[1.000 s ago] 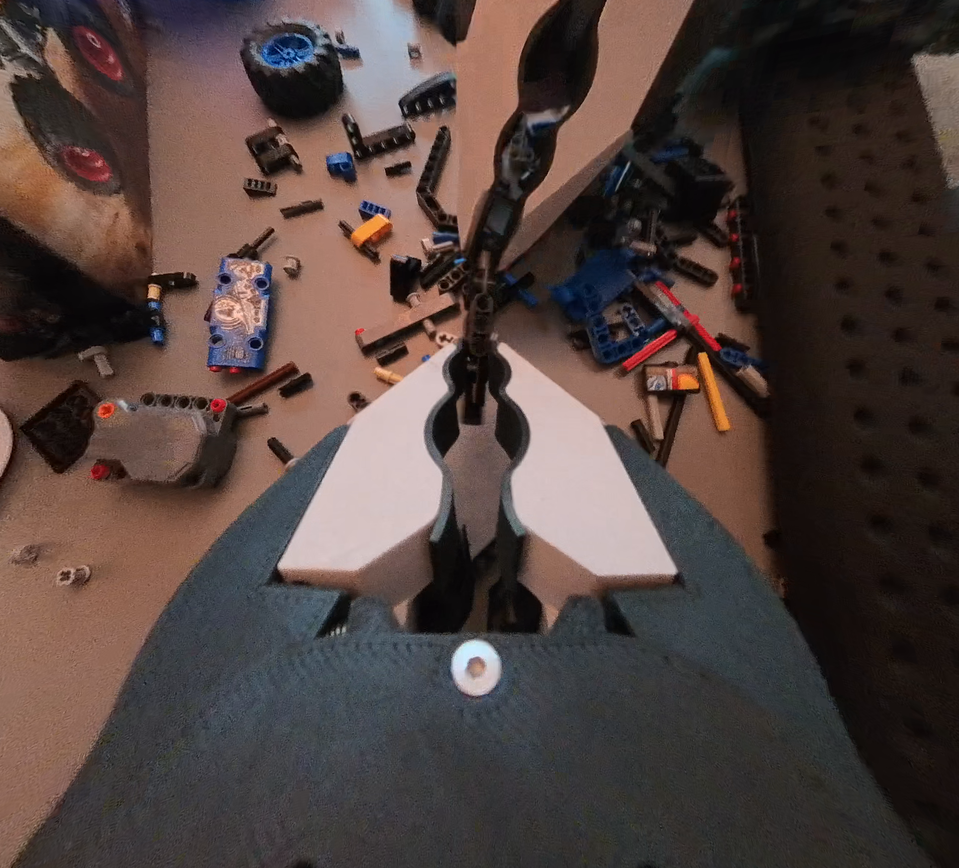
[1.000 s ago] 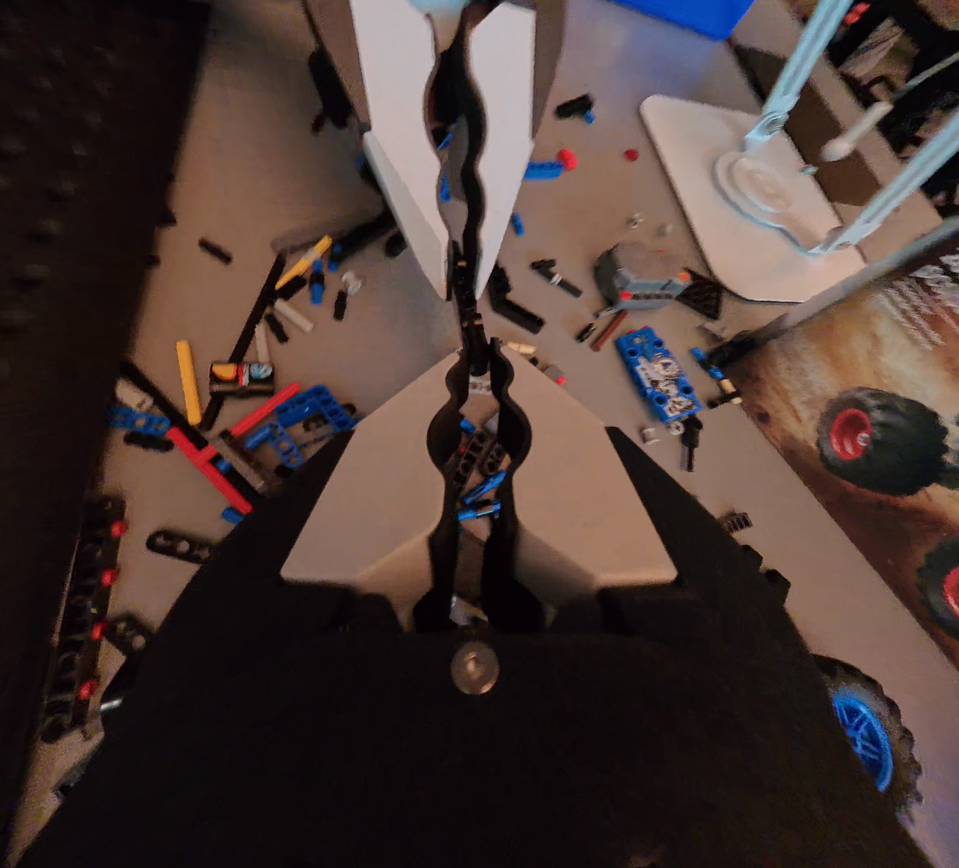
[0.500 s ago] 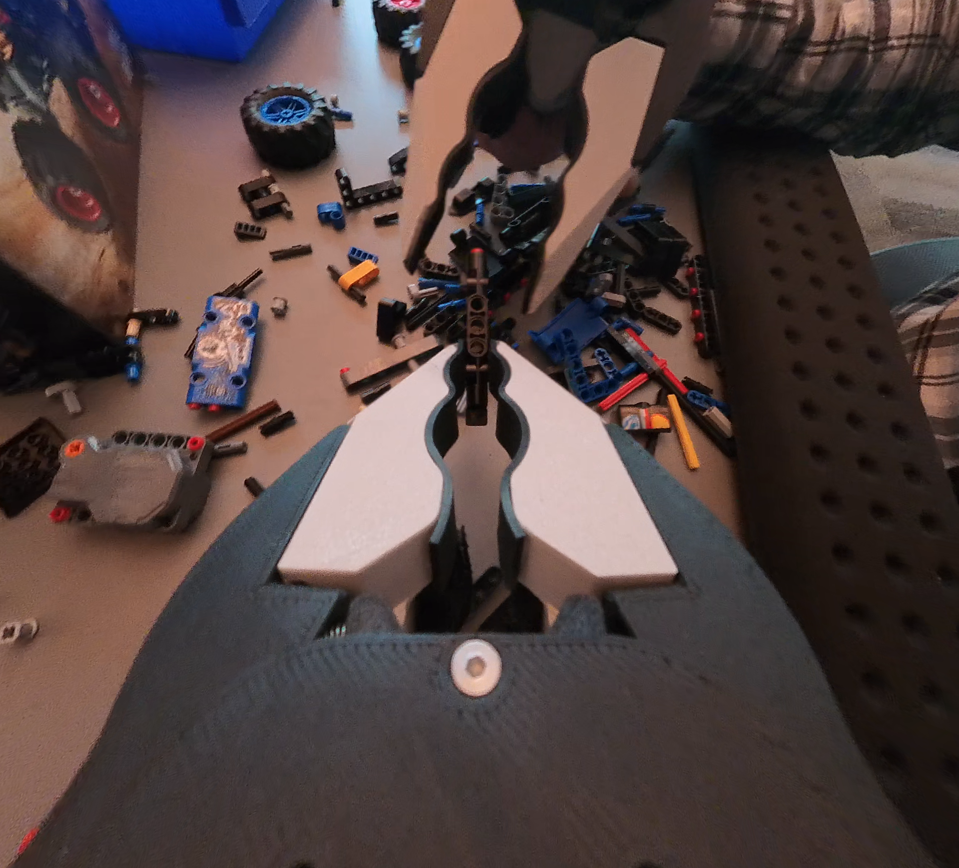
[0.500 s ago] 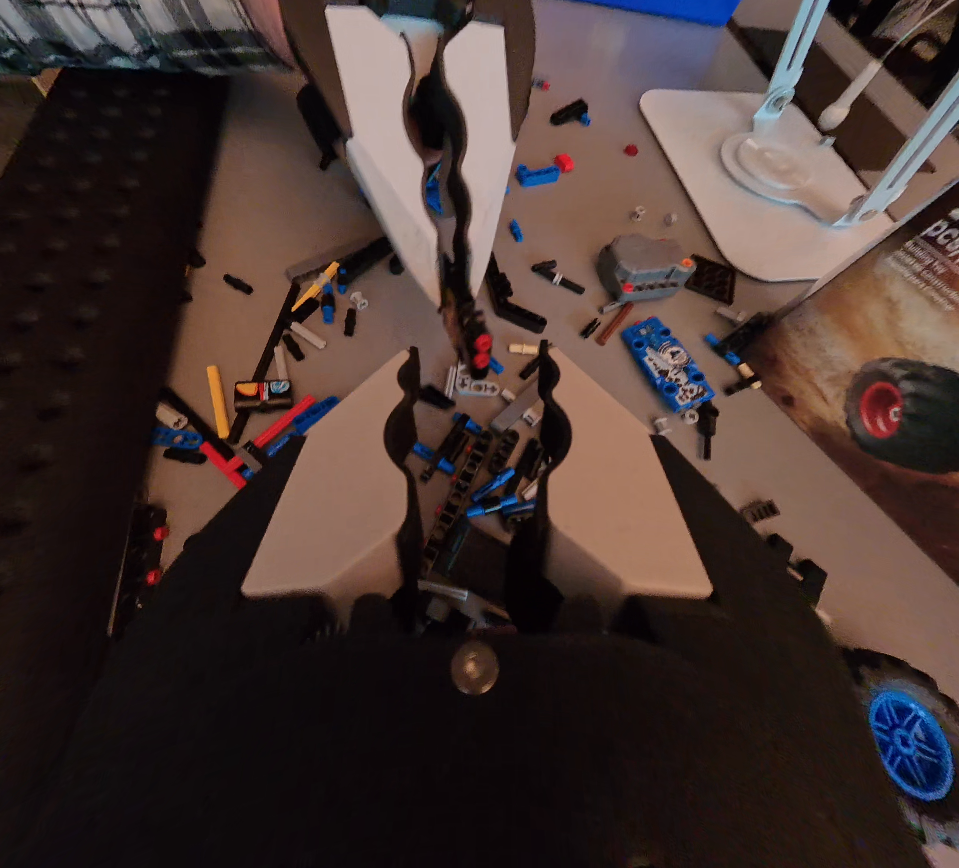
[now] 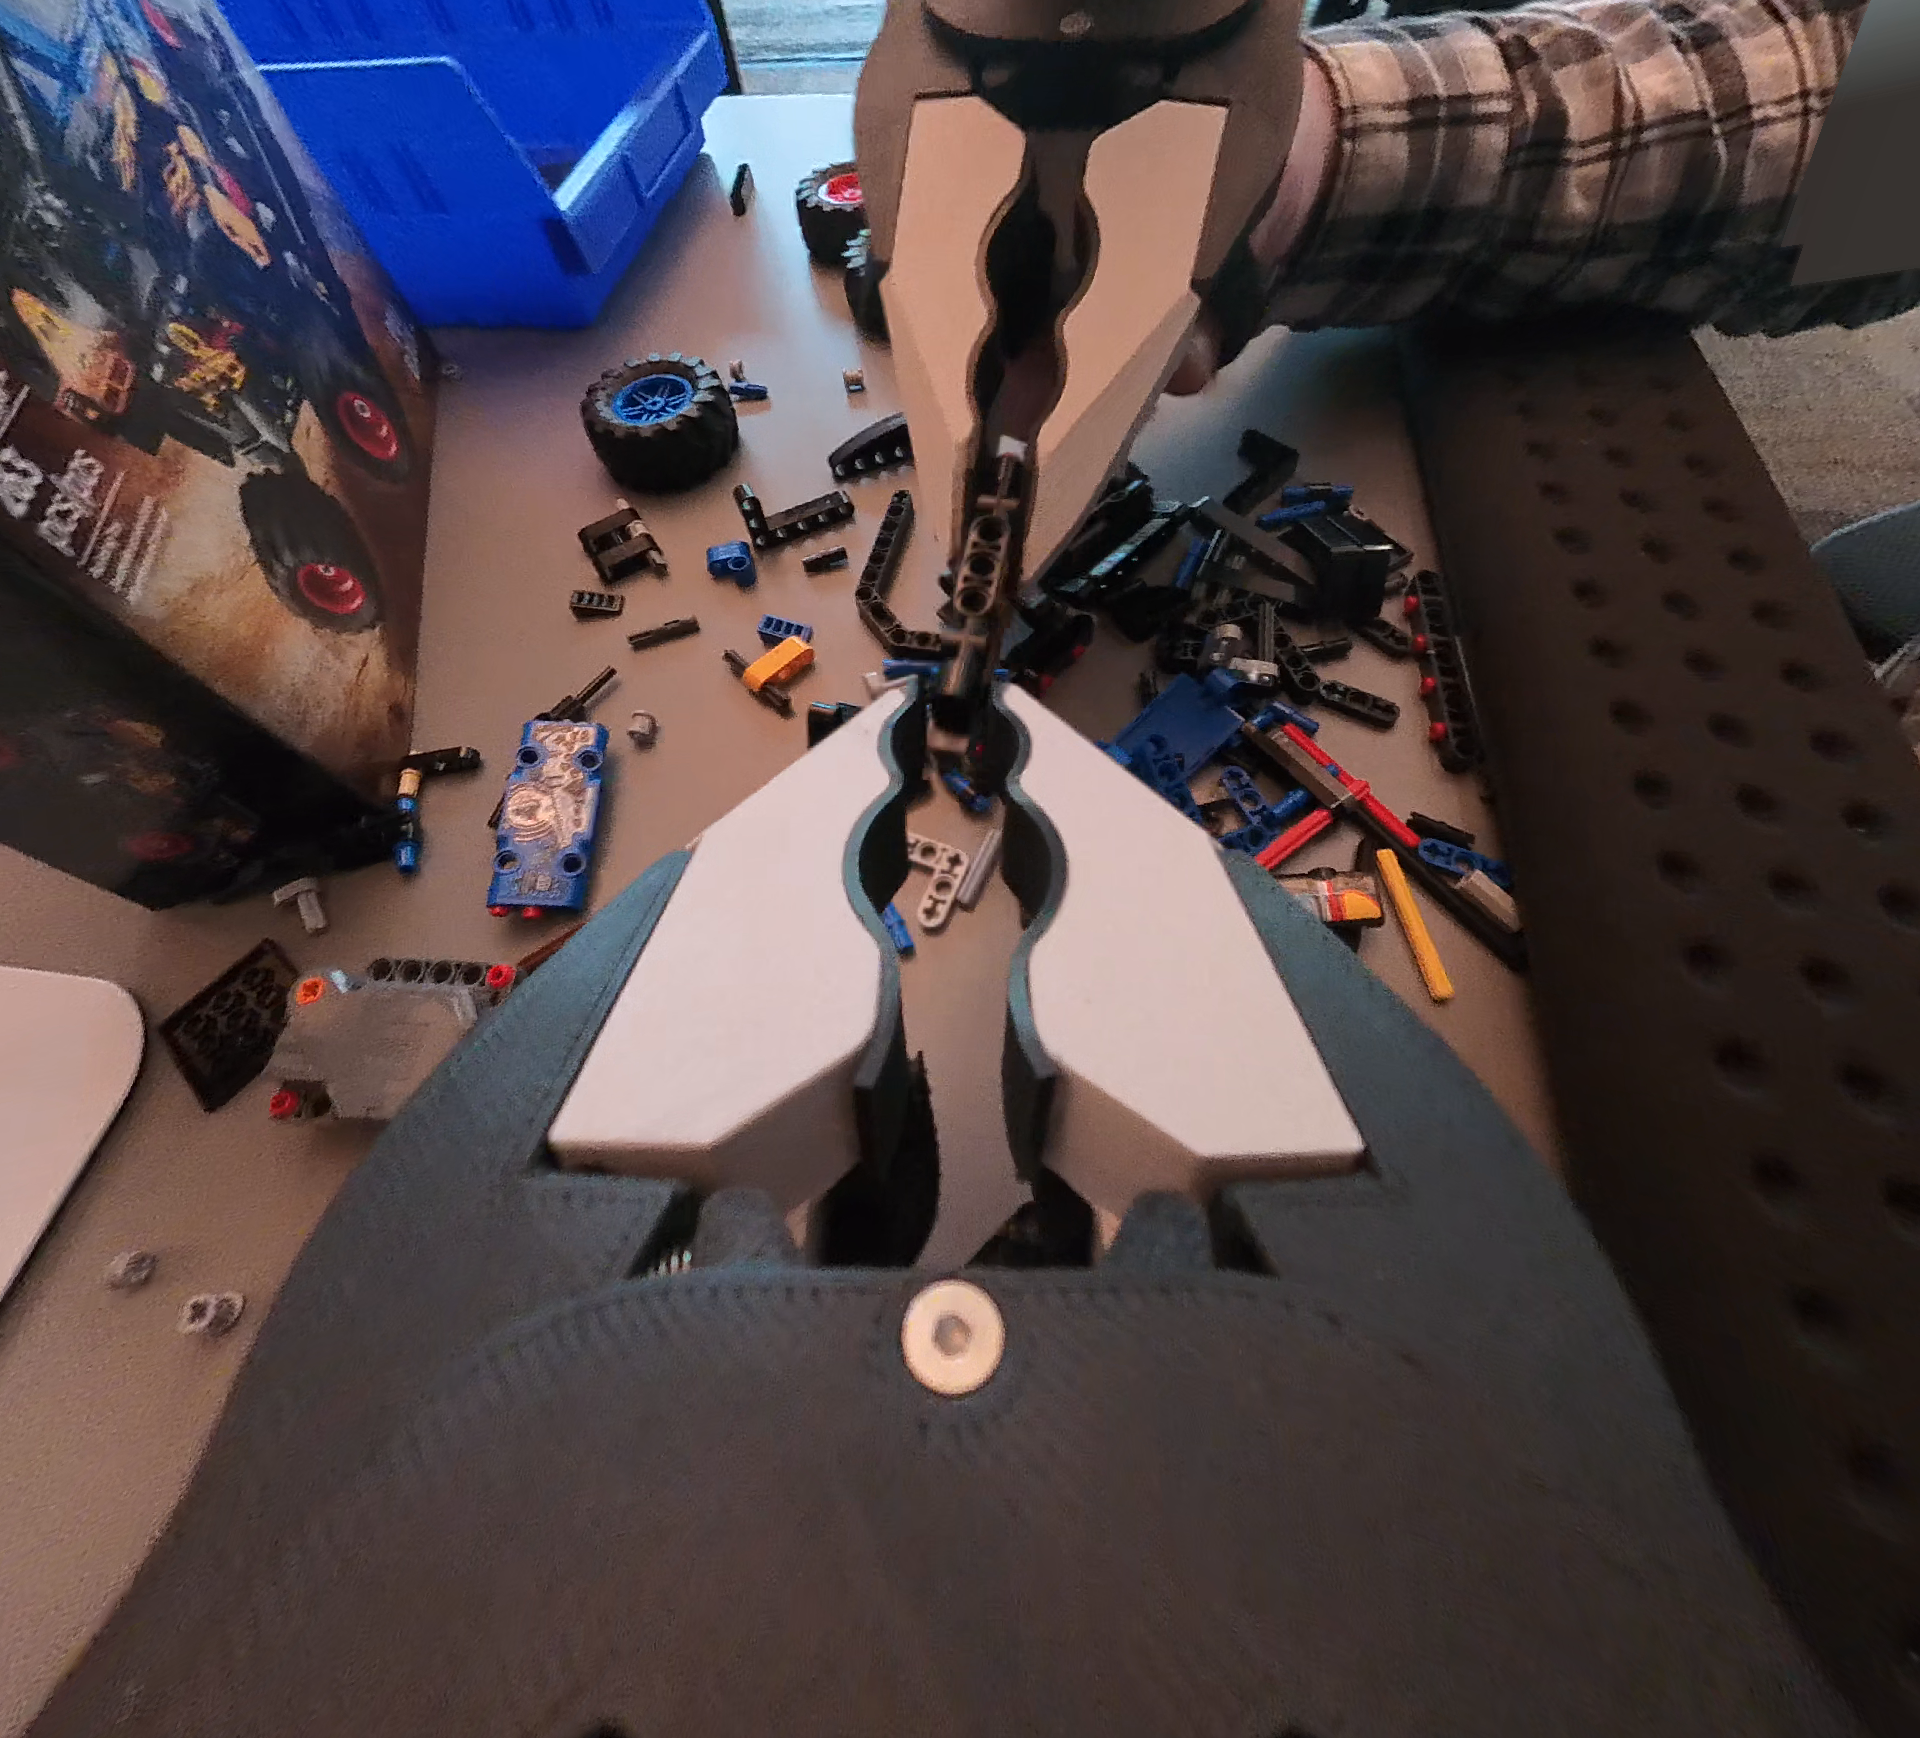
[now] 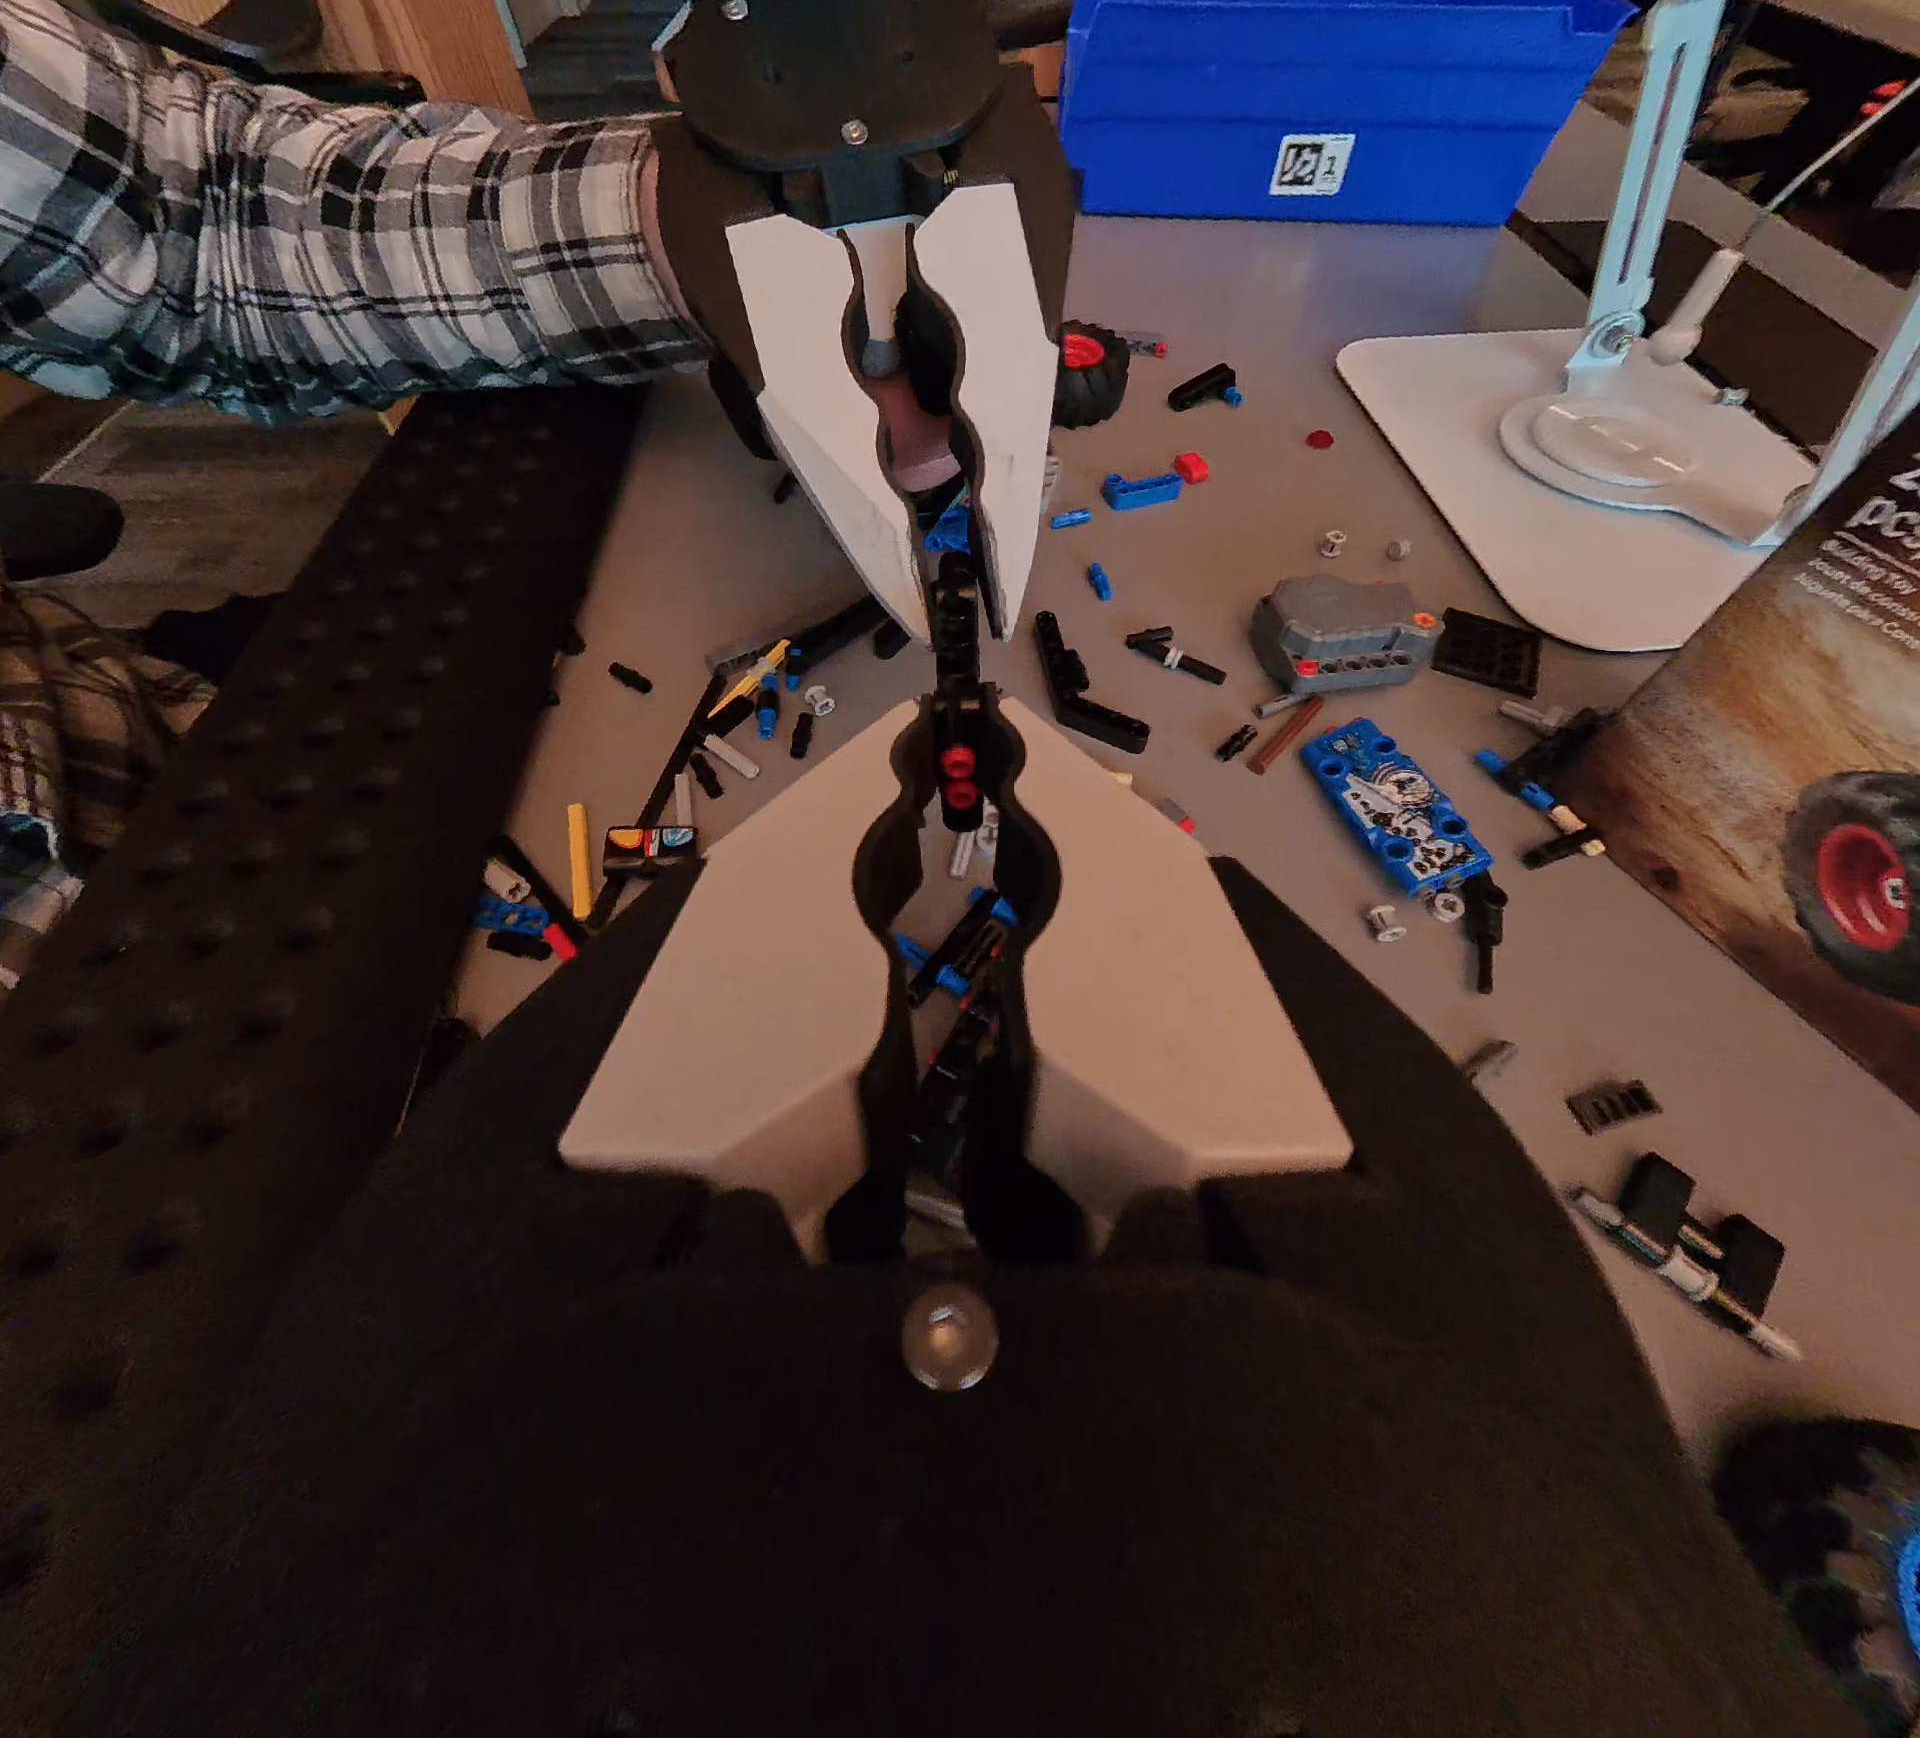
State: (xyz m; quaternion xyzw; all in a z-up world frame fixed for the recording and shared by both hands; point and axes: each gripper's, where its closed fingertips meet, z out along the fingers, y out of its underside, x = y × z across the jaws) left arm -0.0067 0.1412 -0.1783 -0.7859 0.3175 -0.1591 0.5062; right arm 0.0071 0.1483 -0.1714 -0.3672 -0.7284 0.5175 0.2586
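Spanning both tips, a black beam assembly [image 5: 977, 587] hangs above the tabletop [image 5: 499, 545], long axis running straight from the left hand-held gripper [image 5: 961, 712] to the right hand-held gripper [image 5: 997, 452]. Each is clamped narrow on one end; red pins [image 6: 958, 774] sit at the right's tips. Loose parts pile [image 5: 1226, 587] lies directly below; blue bin [image 5: 468, 99], printed box [image 5: 187, 400] and a knobby wheel [image 5: 660, 421] are well apart, left.
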